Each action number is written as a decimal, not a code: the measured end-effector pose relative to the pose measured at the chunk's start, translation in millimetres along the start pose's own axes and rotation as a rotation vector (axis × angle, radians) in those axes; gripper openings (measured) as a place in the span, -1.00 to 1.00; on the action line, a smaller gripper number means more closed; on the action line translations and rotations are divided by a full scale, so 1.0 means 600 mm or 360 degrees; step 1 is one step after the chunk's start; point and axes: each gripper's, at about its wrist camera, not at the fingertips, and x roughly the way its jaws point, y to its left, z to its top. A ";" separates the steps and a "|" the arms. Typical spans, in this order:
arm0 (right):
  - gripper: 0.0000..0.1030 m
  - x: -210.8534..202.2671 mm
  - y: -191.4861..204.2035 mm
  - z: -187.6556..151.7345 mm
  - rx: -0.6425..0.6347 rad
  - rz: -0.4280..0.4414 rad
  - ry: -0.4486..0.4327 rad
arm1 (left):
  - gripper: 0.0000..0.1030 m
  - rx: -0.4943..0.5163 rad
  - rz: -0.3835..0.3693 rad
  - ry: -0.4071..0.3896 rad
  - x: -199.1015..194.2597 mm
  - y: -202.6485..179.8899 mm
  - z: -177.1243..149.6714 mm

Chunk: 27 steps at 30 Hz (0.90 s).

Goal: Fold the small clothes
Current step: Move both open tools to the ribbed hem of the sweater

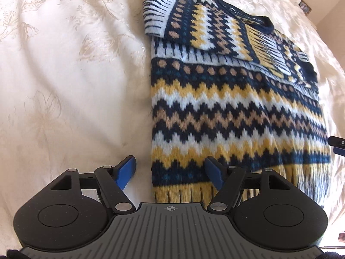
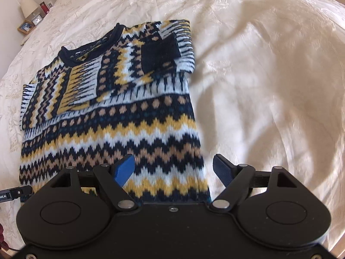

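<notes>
A knitted sweater [image 1: 232,108] in navy, yellow, tan and pale blue zigzags lies flat on the bed, both sleeves folded across its chest. My left gripper [image 1: 170,172] hovers open over the sweater's lower left corner, near the yellow hem fringe, with nothing between its blue fingers [image 1: 127,170]. In the right wrist view the same sweater [image 2: 120,125] fills the left half, its collar at the far end. My right gripper [image 2: 172,170] is open above the sweater's lower right edge, holding nothing. The tip of the right gripper [image 1: 337,145] shows at the left view's right edge.
A cream embroidered bedspread [image 1: 64,86] covers the bed and spreads wide on both sides of the sweater [image 2: 269,86]. A bedside table with a small lamp [image 2: 29,5], a clock and a picture frame stands at the far left in the right wrist view.
</notes>
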 end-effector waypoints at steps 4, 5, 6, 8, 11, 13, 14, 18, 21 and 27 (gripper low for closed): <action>0.58 0.002 -0.004 -0.038 -0.0033 0.0039 0.0053 | 0.35 -0.0020 0.0010 -0.0031 -0.010 -0.007 -0.037; 0.58 0.003 -0.005 -0.044 -0.0049 0.0050 0.0059 | 0.35 -0.0031 0.0013 -0.0040 -0.012 -0.009 -0.045; 0.58 0.003 -0.006 -0.049 -0.0072 0.0070 0.0061 | 0.35 -0.0031 0.0023 -0.0048 -0.013 -0.014 -0.052; 0.59 0.003 -0.008 -0.059 -0.0120 0.0110 0.0054 | 0.36 -0.0016 0.0050 -0.0067 -0.015 -0.026 -0.066; 0.60 0.005 -0.011 -0.067 -0.0196 0.0162 0.0046 | 0.43 0.0012 0.0077 -0.0094 -0.019 -0.039 -0.091; 0.61 0.005 -0.015 -0.070 -0.0232 0.0194 0.0039 | 0.51 0.0043 0.0100 -0.0112 -0.012 -0.051 -0.097; 0.63 0.007 -0.017 -0.071 -0.0247 0.0208 0.0036 | 0.52 0.0064 0.0116 -0.0122 -0.011 -0.054 -0.102; 0.69 0.015 -0.021 -0.080 -0.0328 0.0243 0.0023 | 0.62 0.0068 0.0139 -0.0156 0.001 -0.060 -0.110; 0.71 0.024 -0.023 -0.090 -0.0365 0.0248 0.0020 | 0.68 0.0069 0.0127 -0.0168 0.005 -0.059 -0.111; 0.80 0.032 -0.031 -0.108 -0.0351 0.0304 -0.0037 | 0.72 0.0086 0.0094 -0.0245 0.005 -0.055 -0.126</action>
